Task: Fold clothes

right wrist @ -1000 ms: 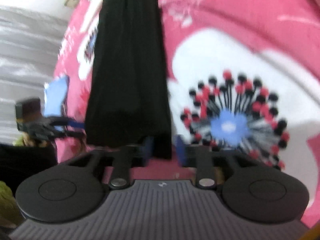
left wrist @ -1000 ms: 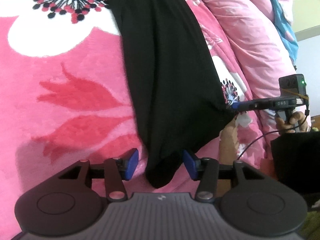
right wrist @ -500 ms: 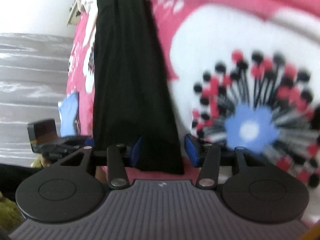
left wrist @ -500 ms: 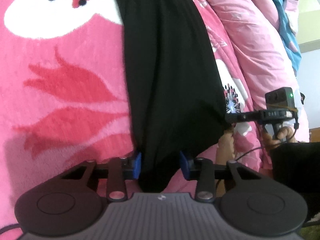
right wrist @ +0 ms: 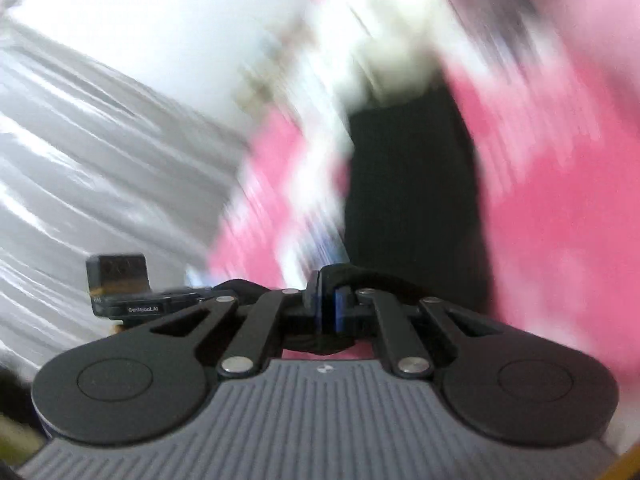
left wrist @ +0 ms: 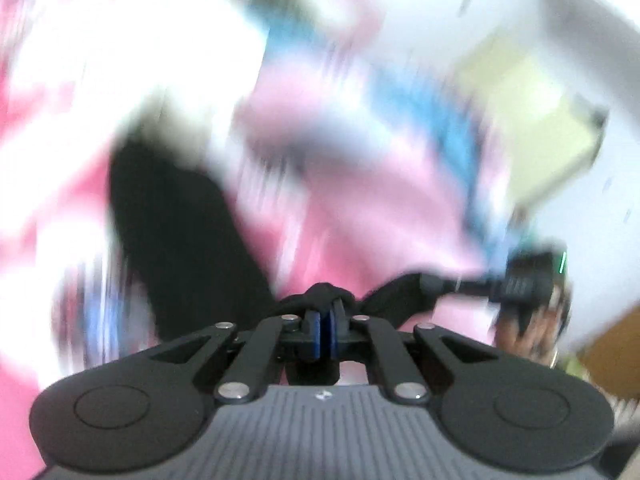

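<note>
A long black garment (left wrist: 180,232) lies stretched away over a pink floral blanket (left wrist: 48,200); it also shows in the right wrist view (right wrist: 412,200). My left gripper (left wrist: 325,326) is shut on one bunched corner of its near end. My right gripper (right wrist: 330,304) is shut on the other corner. The near edge hangs taut between them, lifted off the blanket. Each gripper shows in the other's view: the right one (left wrist: 520,280), the left one (right wrist: 124,288). Both views are heavily motion-blurred.
Pale pink and blue bedding (left wrist: 420,168) is piled at the far right of the bed. A white wall and a yellow-green panel (left wrist: 532,120) stand behind it. A grey curtain (right wrist: 100,160) fills the left of the right wrist view.
Both grippers closed on the garment's near end and lifted it off the blanket. Both cameras have swung upward fast, so the views are blurred.
</note>
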Action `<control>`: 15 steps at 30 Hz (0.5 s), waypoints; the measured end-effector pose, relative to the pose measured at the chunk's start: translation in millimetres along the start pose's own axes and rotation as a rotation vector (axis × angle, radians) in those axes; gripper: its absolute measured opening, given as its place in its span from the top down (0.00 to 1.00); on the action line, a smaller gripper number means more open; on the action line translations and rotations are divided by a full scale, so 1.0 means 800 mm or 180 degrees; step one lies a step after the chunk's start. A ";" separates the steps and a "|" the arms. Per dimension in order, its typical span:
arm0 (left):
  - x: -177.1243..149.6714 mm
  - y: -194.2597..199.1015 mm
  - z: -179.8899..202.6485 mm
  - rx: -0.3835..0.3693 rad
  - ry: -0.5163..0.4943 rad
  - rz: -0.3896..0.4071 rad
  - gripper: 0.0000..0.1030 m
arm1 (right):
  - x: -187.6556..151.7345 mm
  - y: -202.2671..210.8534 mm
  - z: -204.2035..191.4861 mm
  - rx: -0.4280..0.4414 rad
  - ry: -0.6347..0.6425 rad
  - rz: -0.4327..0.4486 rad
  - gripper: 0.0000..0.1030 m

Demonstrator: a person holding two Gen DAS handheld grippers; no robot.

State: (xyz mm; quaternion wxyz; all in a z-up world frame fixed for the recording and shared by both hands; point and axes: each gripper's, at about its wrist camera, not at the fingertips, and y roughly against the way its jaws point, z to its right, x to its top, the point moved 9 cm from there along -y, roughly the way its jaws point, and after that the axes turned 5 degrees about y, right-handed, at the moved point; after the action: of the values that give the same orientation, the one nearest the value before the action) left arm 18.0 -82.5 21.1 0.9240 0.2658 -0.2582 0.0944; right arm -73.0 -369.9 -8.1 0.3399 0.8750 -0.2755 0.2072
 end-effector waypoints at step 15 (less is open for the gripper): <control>-0.005 0.155 0.153 -0.0174 -0.0834 0.0270 0.95 | 0.076 0.128 -0.204 0.0369 0.1121 0.0647 0.96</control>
State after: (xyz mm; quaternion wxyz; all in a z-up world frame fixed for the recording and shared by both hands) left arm -76.5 -44.8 162.6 0.8844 0.2395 -0.3901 0.0908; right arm -118.8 -338.0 186.2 0.3094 0.8111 -0.2862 0.4057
